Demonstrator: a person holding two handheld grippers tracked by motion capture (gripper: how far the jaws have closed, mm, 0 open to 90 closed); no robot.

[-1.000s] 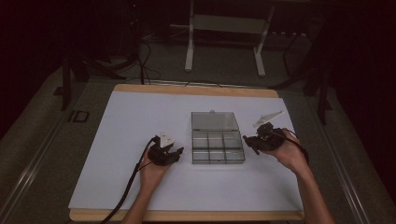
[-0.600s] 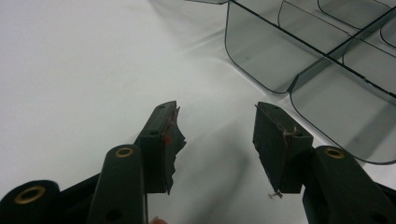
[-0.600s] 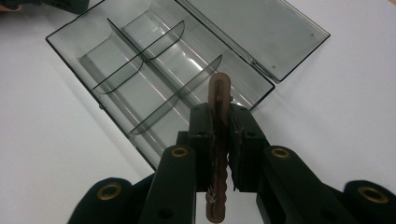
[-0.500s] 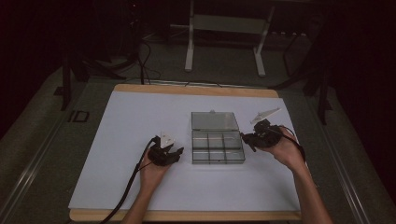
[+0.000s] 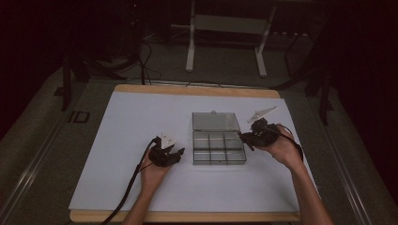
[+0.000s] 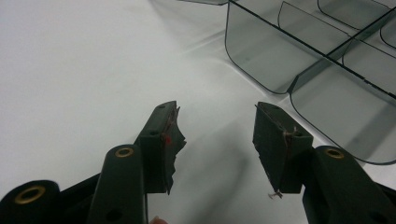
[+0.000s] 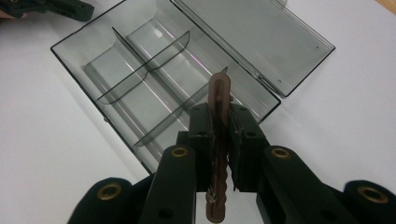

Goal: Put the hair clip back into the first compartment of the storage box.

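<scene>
overhead plus two close tongs-mounted cameras

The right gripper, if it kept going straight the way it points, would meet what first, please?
Probably the clear compartment box: the right gripper, shut on a thin brown strip, aims over its near wall, though depth is unclear.

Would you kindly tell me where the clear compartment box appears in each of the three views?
High view: compartment box at table centre, lid open away from the person, between both grippers.
Left gripper view: its wall at upper right, beyond the open jaws.
Right gripper view: box at upper centre, ahead of the jaws.
Shared landmark: the box's inner dividers.
</scene>
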